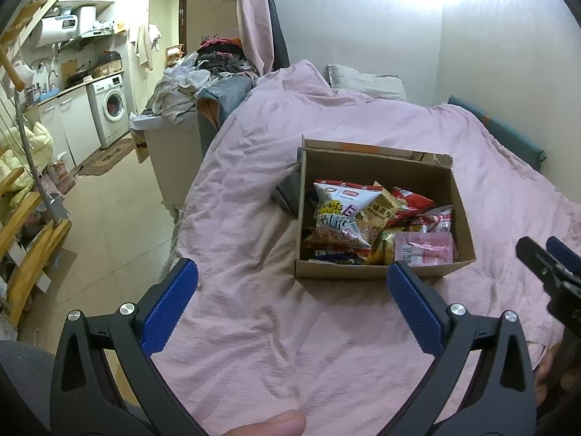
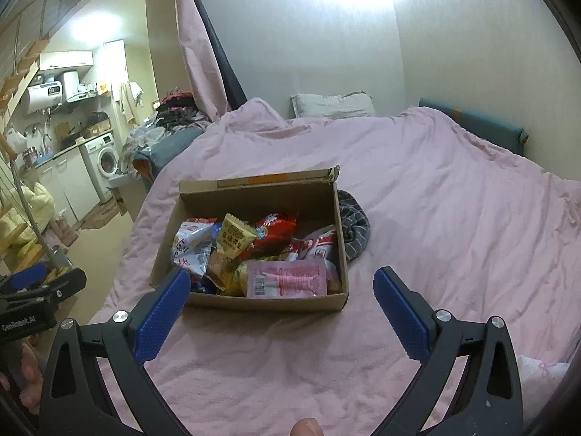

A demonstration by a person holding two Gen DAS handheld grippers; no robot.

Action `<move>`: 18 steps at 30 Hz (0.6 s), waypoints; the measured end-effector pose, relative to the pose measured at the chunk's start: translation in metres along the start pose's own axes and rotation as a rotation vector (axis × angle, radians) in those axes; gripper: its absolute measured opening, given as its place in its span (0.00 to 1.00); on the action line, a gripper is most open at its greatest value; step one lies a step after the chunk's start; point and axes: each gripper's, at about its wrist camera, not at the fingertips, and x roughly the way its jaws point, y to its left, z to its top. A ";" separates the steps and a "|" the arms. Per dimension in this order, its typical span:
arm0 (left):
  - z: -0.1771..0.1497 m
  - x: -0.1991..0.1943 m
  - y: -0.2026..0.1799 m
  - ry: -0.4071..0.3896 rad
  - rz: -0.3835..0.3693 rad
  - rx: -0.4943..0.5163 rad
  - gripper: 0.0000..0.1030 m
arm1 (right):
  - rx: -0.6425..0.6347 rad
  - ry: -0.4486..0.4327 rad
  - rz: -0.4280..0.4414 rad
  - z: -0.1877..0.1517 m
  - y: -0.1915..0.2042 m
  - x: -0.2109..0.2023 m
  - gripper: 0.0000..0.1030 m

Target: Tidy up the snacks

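Observation:
An open cardboard box sits on a pink bedspread. Several snack packets fill it: a white bag, a yellow packet, a red bag and a pink pouch at the near side. My left gripper is open, nothing between its blue pads, just short of the box's near wall. My right gripper is open too, in front of the box, holding nothing. Each gripper shows at the edge of the other's view.
A grey striped cloth lies against the box's right side. A pillow and a teal bolster lie by the far wall. Left of the bed are a laundry pile, a washing machine and wooden stairs.

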 end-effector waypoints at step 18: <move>0.000 0.000 -0.002 0.005 -0.011 0.002 1.00 | -0.032 0.012 -0.005 -0.002 0.007 0.006 1.00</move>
